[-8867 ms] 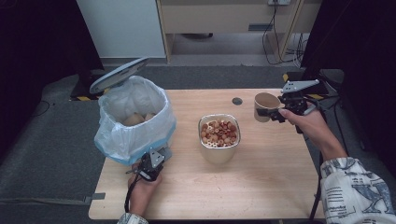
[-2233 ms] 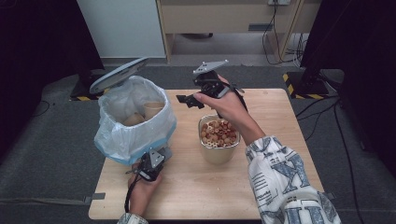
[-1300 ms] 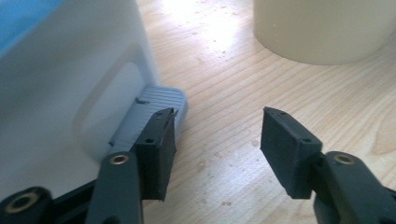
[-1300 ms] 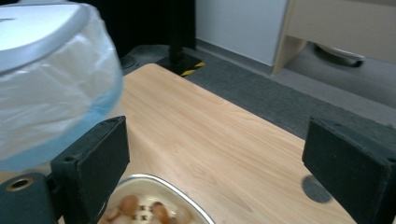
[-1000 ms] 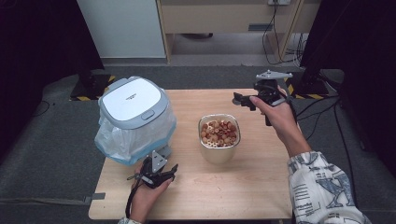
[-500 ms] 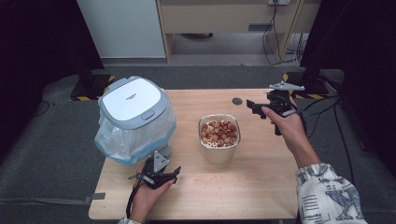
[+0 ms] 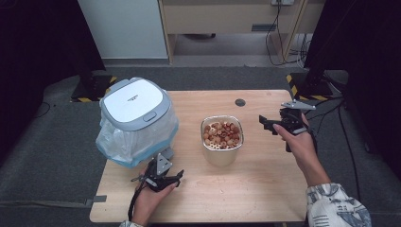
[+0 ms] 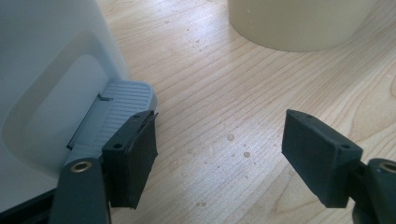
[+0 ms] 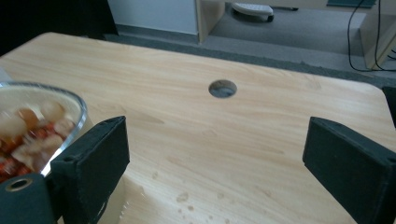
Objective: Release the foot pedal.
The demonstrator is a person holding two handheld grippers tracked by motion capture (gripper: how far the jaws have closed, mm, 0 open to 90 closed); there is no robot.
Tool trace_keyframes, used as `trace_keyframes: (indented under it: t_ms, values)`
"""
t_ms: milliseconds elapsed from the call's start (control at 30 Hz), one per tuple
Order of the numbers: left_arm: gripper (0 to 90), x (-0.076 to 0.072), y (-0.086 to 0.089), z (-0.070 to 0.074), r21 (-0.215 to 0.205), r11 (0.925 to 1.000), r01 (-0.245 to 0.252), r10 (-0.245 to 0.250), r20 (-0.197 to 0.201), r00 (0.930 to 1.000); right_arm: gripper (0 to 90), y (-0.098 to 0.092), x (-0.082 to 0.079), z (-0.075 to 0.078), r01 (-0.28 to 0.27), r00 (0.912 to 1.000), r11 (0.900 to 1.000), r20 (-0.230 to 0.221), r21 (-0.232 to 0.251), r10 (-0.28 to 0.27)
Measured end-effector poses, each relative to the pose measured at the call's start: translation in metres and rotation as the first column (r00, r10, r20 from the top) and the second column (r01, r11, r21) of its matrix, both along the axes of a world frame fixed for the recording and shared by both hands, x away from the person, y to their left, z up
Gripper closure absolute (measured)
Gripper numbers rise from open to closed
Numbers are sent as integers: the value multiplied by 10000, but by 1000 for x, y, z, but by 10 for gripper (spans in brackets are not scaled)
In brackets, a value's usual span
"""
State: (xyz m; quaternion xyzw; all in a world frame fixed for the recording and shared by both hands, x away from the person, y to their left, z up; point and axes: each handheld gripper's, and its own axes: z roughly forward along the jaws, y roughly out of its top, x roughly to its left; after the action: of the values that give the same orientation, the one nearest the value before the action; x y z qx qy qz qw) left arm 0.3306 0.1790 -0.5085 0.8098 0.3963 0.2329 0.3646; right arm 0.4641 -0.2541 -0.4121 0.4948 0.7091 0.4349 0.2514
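Resting low on the wooden table (image 7: 265, 184) near its front edge: left gripper (image 7: 166, 178), jaws standing wide apart after just opening, gripping nothing, bare wood between them in the left gripper view (image 8: 219, 149). Lying just beside the left pad there: the grey ribbed foot pedal (image 8: 114, 116) at the base of the white bin (image 8: 51, 79), touching or nearly touching, cannot tell which. Sitting at the table's left in the high view: pedal bin (image 7: 137, 120) with lid (image 7: 134, 101) closed, small dark marking showing on the lid's top, too small for reading; clear bag (image 7: 118, 144) bulging out below the lid rim. Standing mid-table: metal container (image 7: 222, 142) holding pinkish and pale pieces, well apart from both tools. Hovering to the right of the container: right gripper (image 7: 268, 124), held in the right hand (image 7: 300, 146), jaws parted and clamping nothing. Showing in the right gripper view: container rim (image 9: 70, 100) by one pad, blurred food inside, a round hole (image 9: 222, 88) in the tabletop farther off, water-like specks on the wood. No readable labels or brands appearing elsewhere.
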Motion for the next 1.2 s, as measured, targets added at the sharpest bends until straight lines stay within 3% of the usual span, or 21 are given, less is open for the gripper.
trace_keyframes:
  t_ms: [400, 567, 900, 1033, 1200]
  values:
    - [244, 0, -1, -2, 145, 9999, 49, -49, -18, 10000, 67, -6, -14, -42, 207, 9968, 9996, -763, -175, -219]
    - [241, 0, -2, -3, 139, 9998, 120, -119, -52, 9999, 69, -6, -16, -62, 287, 9923, 9984, -1186, -494, -344]
    - [239, 1, -3, -4, 201, 9996, 179, -177, -122, 9998, 69, -3, -19, -104, 408, 9717, 9939, -2275, -1026, -634]
    - [238, 1, -2, -4, 217, 9996, 174, -171, -132, 9998, 66, 2, -19, -118, 498, 9569, 9862, -2752, -1578, -924]
    - [237, 1, -3, -4, 204, 9996, 183, -180, -134, 9997, 24, 10, -21, -126, 671, 9664, 9821, -2333, -1759, -1078]
